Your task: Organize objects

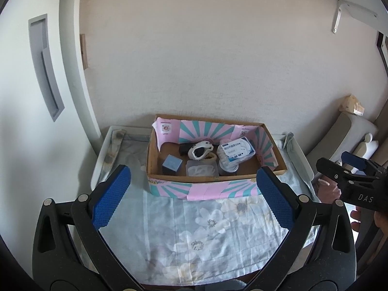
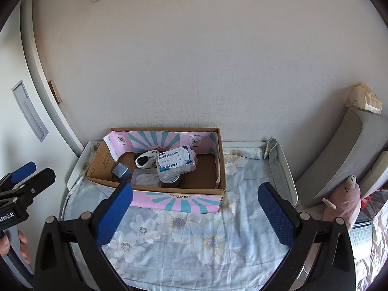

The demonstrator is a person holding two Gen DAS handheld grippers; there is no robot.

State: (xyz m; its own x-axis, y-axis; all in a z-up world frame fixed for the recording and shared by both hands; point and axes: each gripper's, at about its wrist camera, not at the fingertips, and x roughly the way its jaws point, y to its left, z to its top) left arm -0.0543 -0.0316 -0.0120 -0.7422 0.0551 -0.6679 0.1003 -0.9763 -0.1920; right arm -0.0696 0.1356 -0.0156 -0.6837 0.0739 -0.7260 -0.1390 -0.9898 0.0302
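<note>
Both grippers — left (image 1: 191, 194), right (image 2: 194, 208) — hover spread and empty before the cardboard box (image 1: 213, 178) at the table's far edge — reach in slowly.

A small white table (image 1: 97, 167) with a raised rim stands against the wall. A pale blue cloth (image 1: 194, 232) printed with white flowers covers its top and reaches the near edge. A cardboard box (image 1: 213, 179) sits directly on the cloth, at the back of the table, close to the wall. Its near flap, pink with teal rays, folds down onto the cloth. In the right wrist view the box (image 2: 219, 160) sits toward the left of the table (image 2: 286, 169), with bare flowered cloth (image 2: 194, 230) right of the box and in front of it.
</note>
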